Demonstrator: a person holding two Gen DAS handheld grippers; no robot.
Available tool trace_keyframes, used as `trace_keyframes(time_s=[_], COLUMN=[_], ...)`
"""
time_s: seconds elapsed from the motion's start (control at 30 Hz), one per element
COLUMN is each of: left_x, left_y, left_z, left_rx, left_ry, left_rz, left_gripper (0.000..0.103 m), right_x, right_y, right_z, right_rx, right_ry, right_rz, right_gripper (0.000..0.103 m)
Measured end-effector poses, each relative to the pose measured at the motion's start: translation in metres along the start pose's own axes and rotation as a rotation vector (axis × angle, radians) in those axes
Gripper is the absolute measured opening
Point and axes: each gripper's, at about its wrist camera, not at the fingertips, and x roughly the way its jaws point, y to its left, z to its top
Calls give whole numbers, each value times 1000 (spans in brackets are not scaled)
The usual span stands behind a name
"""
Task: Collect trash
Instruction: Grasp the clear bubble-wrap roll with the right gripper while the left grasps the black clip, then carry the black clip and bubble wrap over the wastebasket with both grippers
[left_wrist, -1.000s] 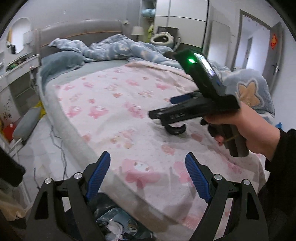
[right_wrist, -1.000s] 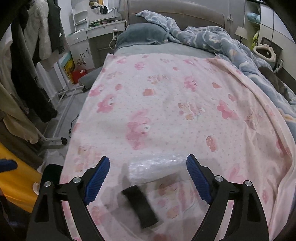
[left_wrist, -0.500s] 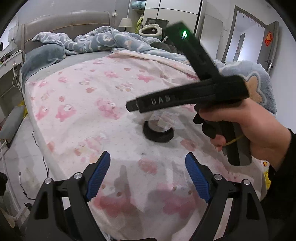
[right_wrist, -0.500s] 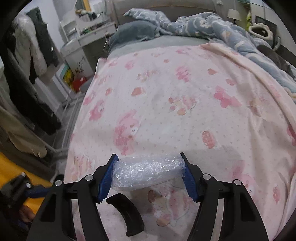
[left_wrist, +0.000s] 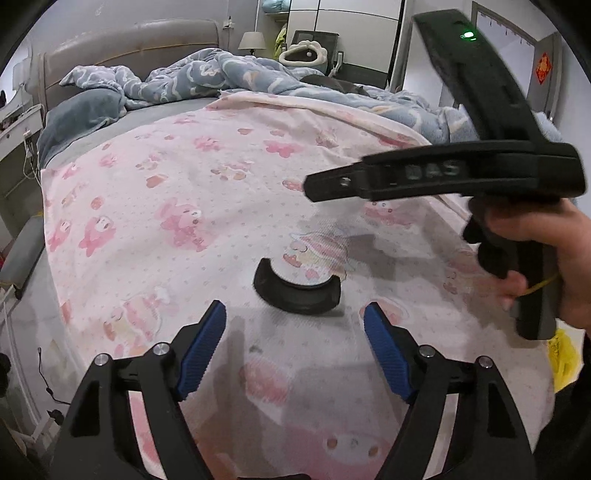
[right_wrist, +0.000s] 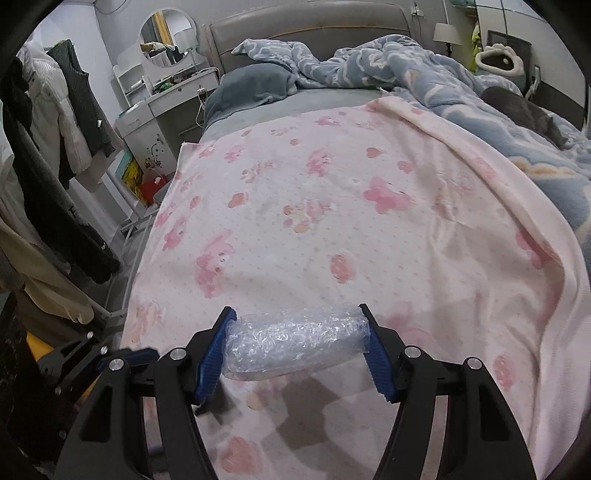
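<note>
Between right gripper (right_wrist: 297, 349) jaws: clear crumpled plastic wrap (right_wrist: 295, 345), pinched crosswise, seemingly above pink blanket (right_wrist: 332, 221); left gripper (left_wrist: 295, 339) jaws spread.

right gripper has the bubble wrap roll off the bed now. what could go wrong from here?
1. The bubble wrap roll is soft and pinched only at its ends by the right gripper, so it may buckle and slip out.
2. The black curved piece remains on the pink blanket, in front of the open left gripper, and may get missed.
</note>
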Motion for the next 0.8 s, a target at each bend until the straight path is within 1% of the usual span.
trace_keyframes(time_s=[0.03,0.2,0.27,0.3,0.33,0.43,0.57,0.8], left_x=[2,18,22,23,22,21,17,1], left_y=[-1,-2,-2,-2,-4,-5,-5,-4], left_z=[0,5,6,6,6,7,5,-2], left_rx=[2,-23,-33,-35,-35,-36,-61,-98], left_ry=[2,1,2,1,-1,-17,-20,-10], left_rz=[7,33,36,36,36,28,29,24], left_gripper=[75,66,60,54,51,48,48,48], right_x=[-2,-9,-11,-12,-14,-21,-29,-36], right_y=[-4,-17,-18,-20,-22,-29,-32,-14], right_z=[-1,-10,-12,-14,-15,-18,-19,-15], right_rx=[2,13,0,-2,-1,4,14,-14], right_ry=[0,5,10,10,10,6,-8,-22], right_rz=[-1,-1,-7,-8,-10,-20,-28,-23], right_gripper=[67,67,67,67,67,67,67,67])
